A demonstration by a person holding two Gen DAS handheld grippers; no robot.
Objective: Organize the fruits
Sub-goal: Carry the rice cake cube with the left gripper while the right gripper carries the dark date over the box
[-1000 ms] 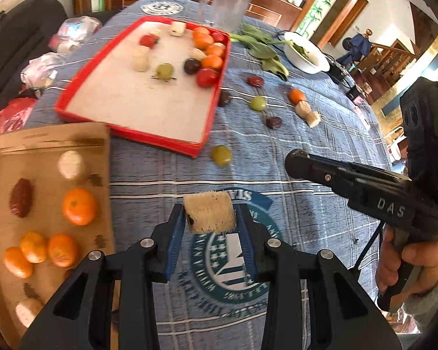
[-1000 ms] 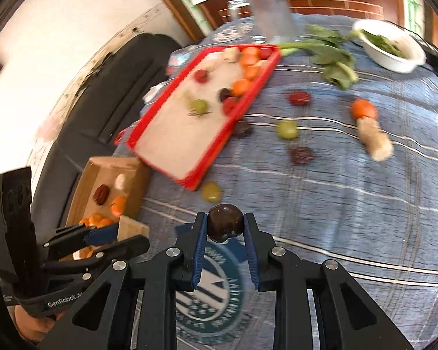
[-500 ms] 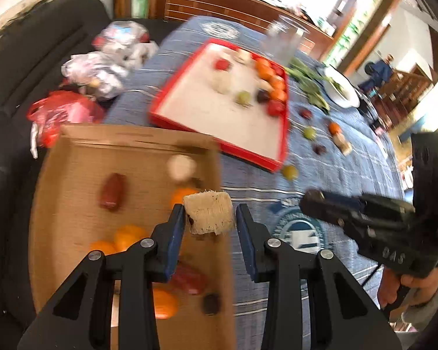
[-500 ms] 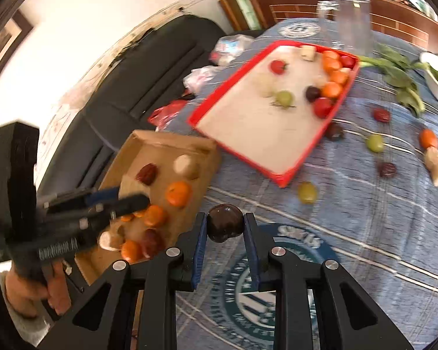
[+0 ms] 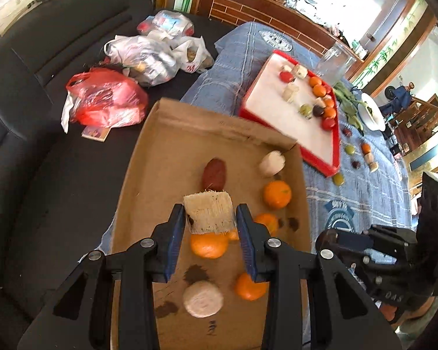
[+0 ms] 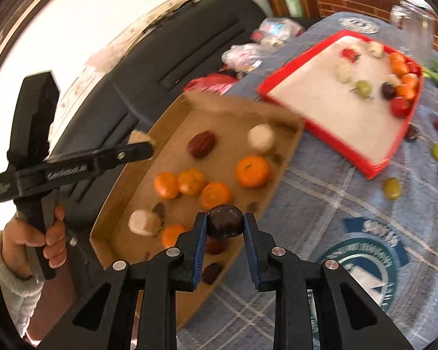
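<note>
Both black two-finger grippers tilt steeply downward over the shallow brown cardboard box, which sits at the edge of the blue checked tablecloth beside a black padded sofa. The left gripper pinches a pale, fibrous, roughly cut block of sugarcane-like fruit between its blue ribbed pads, holding it above the middle of the box. The right gripper clamps a dark, glossy, round plum-like fruit over the box's near rim. In the right wrist view a bare hand with a fuzzy grey cuff grips the left tool's handle.

Inside the box lie smooth orange mandarins, a wrinkled dark red date and pale round peeled pieces, with dark stains on the card. Farther along the cloth sits a red-rimmed rectangular tray with a white floor, holding more small round fruit at its far side. Loose green grapes and dark dates lie scattered on the cloth beyond it. Crinkled plastic bags, one red and others clear, are heaped on the sofa.
</note>
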